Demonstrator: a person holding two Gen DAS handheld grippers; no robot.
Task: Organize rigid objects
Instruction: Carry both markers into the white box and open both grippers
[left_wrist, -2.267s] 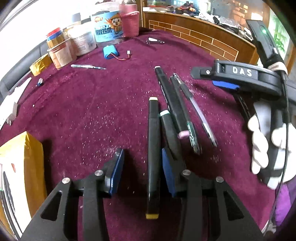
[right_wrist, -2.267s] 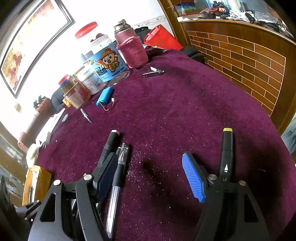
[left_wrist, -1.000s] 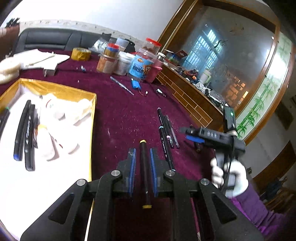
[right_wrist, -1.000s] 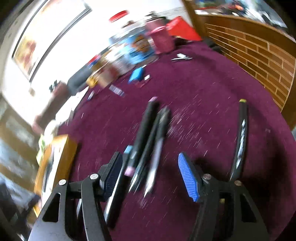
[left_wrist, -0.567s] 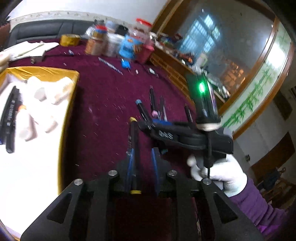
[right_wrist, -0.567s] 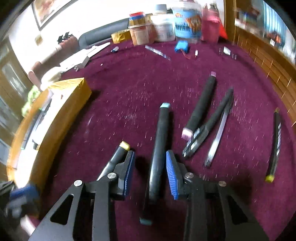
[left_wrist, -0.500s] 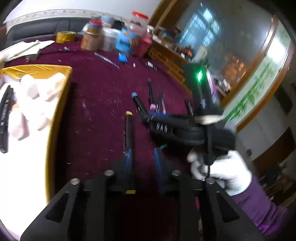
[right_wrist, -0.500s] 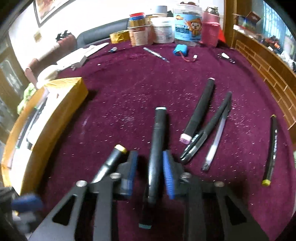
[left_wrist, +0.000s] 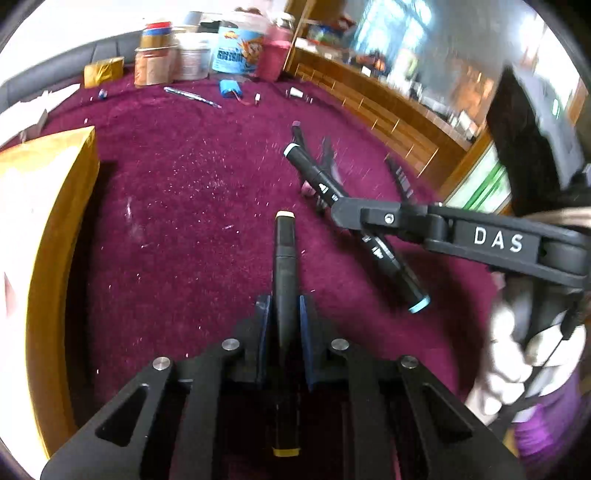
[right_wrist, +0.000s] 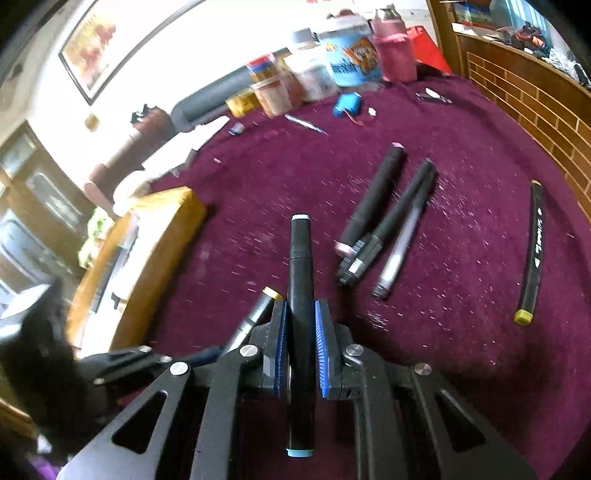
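Two tongs are at work, the left tongs (left_wrist: 282, 314) and the right tongs (right_wrist: 301, 332), and each has one black marker clamped in it: a yellow-capped marker (left_wrist: 284, 273) and a blue-capped marker (right_wrist: 301, 295).

Four more pens lie loose on the purple surface (right_wrist: 461, 350): a pink-capped marker (right_wrist: 373, 195), a dark pen (right_wrist: 399, 210), a clear pen (right_wrist: 400, 258) and another yellow-tipped marker (right_wrist: 533, 251).

One yellow box (right_wrist: 162, 236) stands at the left.

At the far edge I count roughly five jars (right_wrist: 280, 92), though blur makes that unsure.

One blue battery pack (right_wrist: 345, 103).
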